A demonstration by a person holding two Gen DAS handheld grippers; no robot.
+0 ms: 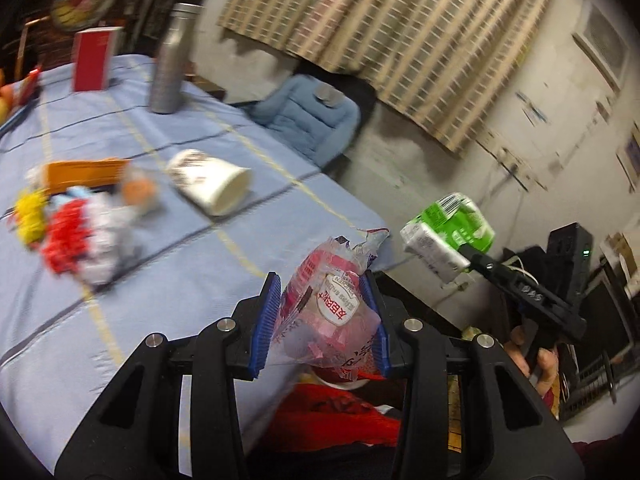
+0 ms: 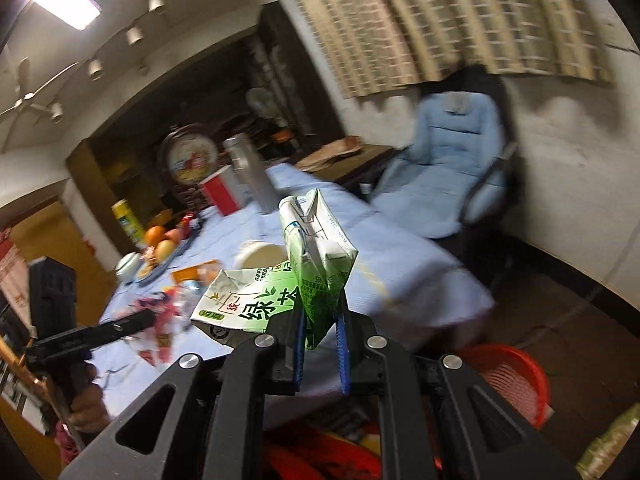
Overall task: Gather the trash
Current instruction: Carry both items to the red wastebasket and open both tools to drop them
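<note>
Two pieces of trash are riding in my tongs: the left gripper [image 1: 322,316] is pinching a crumpled pink wrapper [image 1: 332,300] over the table [image 1: 168,264] edge, and the right gripper [image 2: 320,344] is pressed tight on a flattened green tea carton [image 2: 316,264], off the table too. I'm judging the red basket [image 2: 516,380] on the floor as the drop spot, so I'm keeping both grips firm until each piece hangs squarely above its rim. A paper cup [image 1: 210,184] and more scraps [image 1: 80,236] are waiting on the cloth.
</note>
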